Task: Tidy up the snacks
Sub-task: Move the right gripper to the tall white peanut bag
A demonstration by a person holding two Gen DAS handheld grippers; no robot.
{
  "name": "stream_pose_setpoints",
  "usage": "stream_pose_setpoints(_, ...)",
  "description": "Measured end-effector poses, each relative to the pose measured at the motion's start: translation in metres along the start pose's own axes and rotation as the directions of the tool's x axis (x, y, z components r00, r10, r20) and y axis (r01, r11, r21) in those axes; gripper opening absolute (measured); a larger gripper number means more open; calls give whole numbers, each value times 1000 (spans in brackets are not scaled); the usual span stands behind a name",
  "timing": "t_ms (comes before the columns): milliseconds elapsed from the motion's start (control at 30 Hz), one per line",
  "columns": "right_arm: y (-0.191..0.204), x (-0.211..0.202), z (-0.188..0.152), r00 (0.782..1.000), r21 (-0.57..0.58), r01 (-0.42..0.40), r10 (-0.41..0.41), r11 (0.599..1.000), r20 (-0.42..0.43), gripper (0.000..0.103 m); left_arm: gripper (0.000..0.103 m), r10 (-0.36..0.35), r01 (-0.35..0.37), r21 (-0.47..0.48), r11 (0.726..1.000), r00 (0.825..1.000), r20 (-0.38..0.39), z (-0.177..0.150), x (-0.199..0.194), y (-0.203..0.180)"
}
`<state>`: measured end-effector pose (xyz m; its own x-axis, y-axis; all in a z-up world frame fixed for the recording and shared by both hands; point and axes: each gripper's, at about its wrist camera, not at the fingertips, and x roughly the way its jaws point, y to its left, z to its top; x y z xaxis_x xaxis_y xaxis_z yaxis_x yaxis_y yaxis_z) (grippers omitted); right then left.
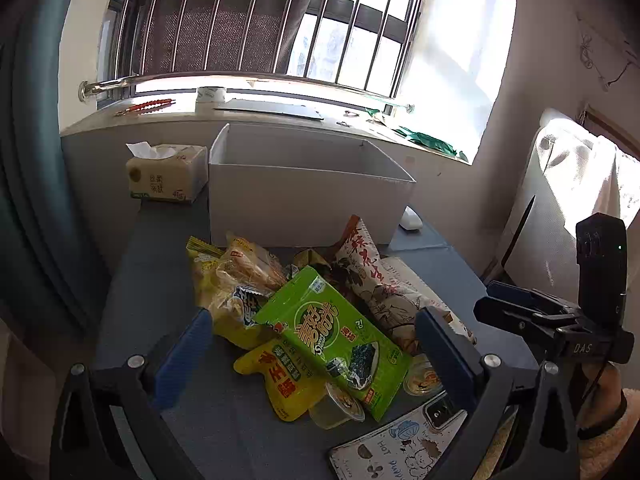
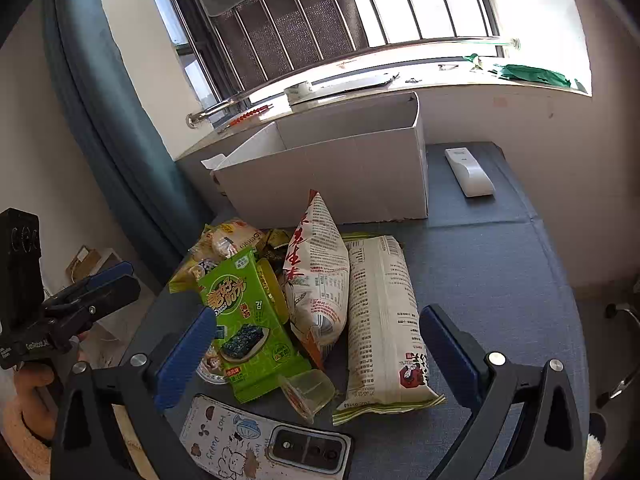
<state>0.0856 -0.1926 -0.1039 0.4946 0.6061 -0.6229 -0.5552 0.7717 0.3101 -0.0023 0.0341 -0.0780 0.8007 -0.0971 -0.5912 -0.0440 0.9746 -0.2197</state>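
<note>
Hovering pre-grasp | left gripper, right gripper: jaws wide, empty | snack pile near, white box far | next: likely pinch green packet, carry to box

Tissue pack, remote, phone on blue tbl.

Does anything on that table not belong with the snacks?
Yes: a phone in a cartoon case lies at the near edge of the snack pile, touching the green seaweed pack, and a white remote lies beside the box.
</note>
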Motion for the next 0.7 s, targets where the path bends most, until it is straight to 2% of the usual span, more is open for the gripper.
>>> stream_pose_setpoints(133,9,24,12,999,-39,-2,1,999,-40,103,103,2,-2,-14,1000,1000,-12,-5,1,6)
stream_pose_setpoints(233,14,49,21,995,-59,-42,37,997,-89,103,103,-3,3,-7,1000,1000,-18,-9,1,8)
stream_pose_setpoints(367,21,84,33,990,-109,-25,9,994,-142,103,103,-1,1,0,1000,1000,-26,-15,1,10)
stream_pose_setpoints(500,16,116,38,977,-67,-38,23,997,-214,103,103,0,-1,-10,1000,1000,-30,-19,0,15)
stream_pose_setpoints(633,17,129,38,968,-91,-13,-10,996,-250,103,103,1,-2,-26,1000,999,-33,-22,-1,22)
stream_pose_setpoints(667,20,130,38,968,-108,-2,-25,994,-248,98,103,1,-2,-27,1000,999,-37,-22,0,23)
stream_pose_setpoints(700,22,132,37,966,-127,8,-41,992,-257,83,103,1,-2,-30,1000,999,-39,-23,1,24)
